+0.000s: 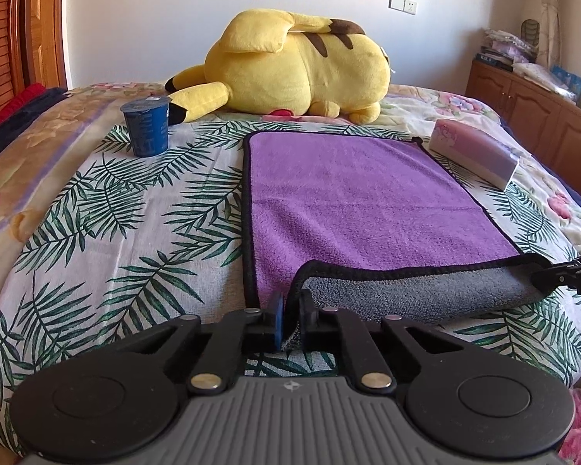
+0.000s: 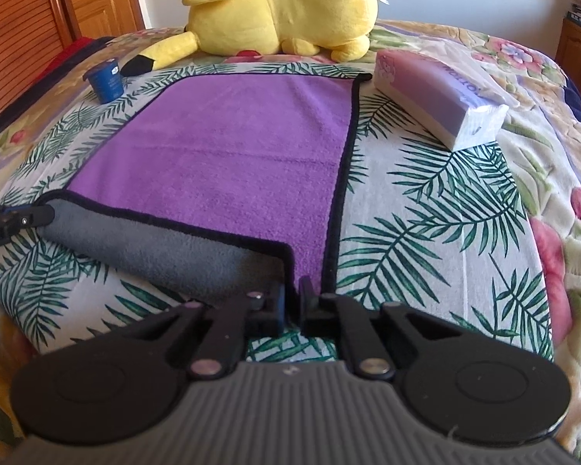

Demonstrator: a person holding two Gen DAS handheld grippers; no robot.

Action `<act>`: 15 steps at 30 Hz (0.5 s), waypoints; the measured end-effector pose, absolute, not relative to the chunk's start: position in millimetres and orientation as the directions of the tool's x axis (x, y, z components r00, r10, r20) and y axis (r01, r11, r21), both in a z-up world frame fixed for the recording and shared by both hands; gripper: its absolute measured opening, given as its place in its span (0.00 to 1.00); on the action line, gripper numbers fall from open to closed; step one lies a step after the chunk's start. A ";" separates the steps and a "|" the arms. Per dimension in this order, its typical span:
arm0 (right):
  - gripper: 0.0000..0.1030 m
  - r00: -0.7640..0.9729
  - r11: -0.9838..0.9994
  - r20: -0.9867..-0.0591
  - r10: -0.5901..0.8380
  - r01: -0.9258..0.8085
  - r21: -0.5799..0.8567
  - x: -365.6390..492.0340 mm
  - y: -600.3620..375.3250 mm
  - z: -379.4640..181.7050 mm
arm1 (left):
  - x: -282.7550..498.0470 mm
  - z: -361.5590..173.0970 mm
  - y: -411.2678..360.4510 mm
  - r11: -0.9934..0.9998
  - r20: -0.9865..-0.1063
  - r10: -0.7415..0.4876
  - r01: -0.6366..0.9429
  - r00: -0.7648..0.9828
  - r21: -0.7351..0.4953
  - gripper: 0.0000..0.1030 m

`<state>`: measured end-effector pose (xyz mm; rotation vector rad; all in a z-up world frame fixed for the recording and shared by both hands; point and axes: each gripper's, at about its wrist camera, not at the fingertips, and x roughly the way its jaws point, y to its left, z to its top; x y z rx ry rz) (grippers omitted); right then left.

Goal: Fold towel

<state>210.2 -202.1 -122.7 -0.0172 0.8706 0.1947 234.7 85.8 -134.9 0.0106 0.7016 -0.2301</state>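
A purple towel (image 1: 360,197) with black trim and a grey underside lies on the leaf-print bed cover. Its near edge is curled over, grey side up (image 1: 406,294). My left gripper (image 1: 292,310) is shut on the towel's near left corner. My right gripper (image 2: 293,294) is shut on the near right corner; the towel also shows in the right wrist view (image 2: 228,155). Each gripper shows at the edge of the other's view, the right one at the right (image 1: 561,277), the left one at the left (image 2: 15,221).
A yellow plush toy (image 1: 290,66) lies beyond the towel's far edge. A blue cup (image 1: 146,128) stands to the far left. A tissue pack (image 1: 476,151) lies at the towel's far right corner. A wooden cabinet (image 1: 534,116) stands right of the bed.
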 end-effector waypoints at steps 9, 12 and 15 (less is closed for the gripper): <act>0.04 0.663 0.982 -0.729 0.169 -0.178 0.066 209.9 -205.4 -114.5 | 232.2 -126.2 86.0 0.970 -0.613 -0.232 0.225 0.755 -0.090 0.00; 0.04 0.676 0.981 -0.716 0.176 -0.181 0.070 210.9 -206.6 -110.3 | 232.1 -123.6 85.6 0.969 -0.611 -0.239 0.230 0.755 -0.094 0.00; 0.04 0.688 0.981 -0.703 0.178 -0.183 0.070 210.9 -206.9 -106.6 | 230.8 -118.6 85.3 0.968 -0.600 -0.242 0.234 0.763 -0.094 0.00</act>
